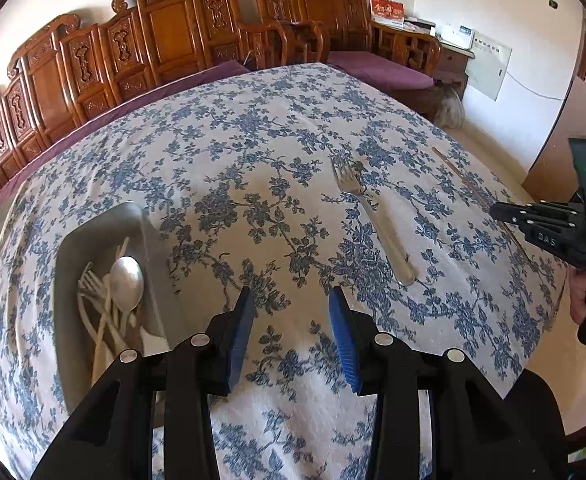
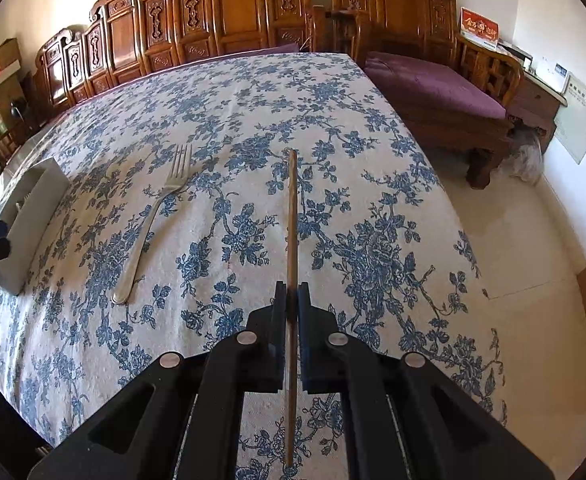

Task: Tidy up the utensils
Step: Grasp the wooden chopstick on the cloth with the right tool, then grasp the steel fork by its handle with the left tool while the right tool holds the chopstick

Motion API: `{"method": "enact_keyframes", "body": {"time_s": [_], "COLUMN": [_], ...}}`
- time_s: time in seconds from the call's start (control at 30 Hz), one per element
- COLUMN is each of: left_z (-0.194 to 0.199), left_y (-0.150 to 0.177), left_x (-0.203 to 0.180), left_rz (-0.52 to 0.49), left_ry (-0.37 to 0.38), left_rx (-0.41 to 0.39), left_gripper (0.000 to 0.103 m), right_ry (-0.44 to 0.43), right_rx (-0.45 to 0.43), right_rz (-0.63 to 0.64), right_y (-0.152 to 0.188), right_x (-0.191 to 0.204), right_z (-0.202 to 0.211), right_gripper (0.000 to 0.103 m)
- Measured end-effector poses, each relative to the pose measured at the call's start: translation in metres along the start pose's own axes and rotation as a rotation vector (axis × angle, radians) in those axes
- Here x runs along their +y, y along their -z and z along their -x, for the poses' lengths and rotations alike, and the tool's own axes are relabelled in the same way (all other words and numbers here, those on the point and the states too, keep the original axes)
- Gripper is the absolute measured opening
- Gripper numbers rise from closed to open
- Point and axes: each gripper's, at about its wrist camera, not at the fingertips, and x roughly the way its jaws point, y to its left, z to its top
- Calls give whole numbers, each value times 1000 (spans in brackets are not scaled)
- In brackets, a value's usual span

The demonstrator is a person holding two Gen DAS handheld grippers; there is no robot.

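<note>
My right gripper [image 2: 291,292] is shut on a brown wooden chopstick [image 2: 292,216] that points straight ahead over the floral tablecloth; the gripper also shows at the right of the left wrist view [image 1: 533,220]. A metal fork [image 2: 149,224] lies left of the chopstick, and it shows in the left wrist view [image 1: 373,220] ahead and right of my left gripper [image 1: 291,300], which is open and empty above the cloth. A grey utensil tray [image 1: 105,224] at the left holds a metal spoon [image 1: 127,280] and several white utensils [image 1: 97,312].
The table with the blue floral cloth [image 2: 253,100] fills both views; its right edge drops to a tiled floor [image 2: 513,248]. Carved wooden benches [image 2: 233,12] with purple cushions [image 2: 433,80] stand behind and to the right.
</note>
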Motion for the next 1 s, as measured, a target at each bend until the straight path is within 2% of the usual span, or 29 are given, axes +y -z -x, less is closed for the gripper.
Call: {"method": "enact_keyframes", "body": {"time_s": [0.3,0.67,0.83,1.0], "left_z": [-49,-102,-124,-136], "left_y": [-25,-61,-73,-83], "left_x": [-22,-58,-63,-70], "left_rz": [4,-12,24,14], "left_ry": [9,16,32,27], "left_rx": [58,115,151,170], "left_gripper": [37,37,37,37], "right_ry": [-52,-26,-41,-57], "right_rx": [16,41,36,32], "right_rz": [-22,17,6,-9], "right_y": [2,14,15,14], "right_x": [-1,1,0,-3], "right_z": [-10,-23,-23,-23], "right_gripper": [7,7,7,7]}}
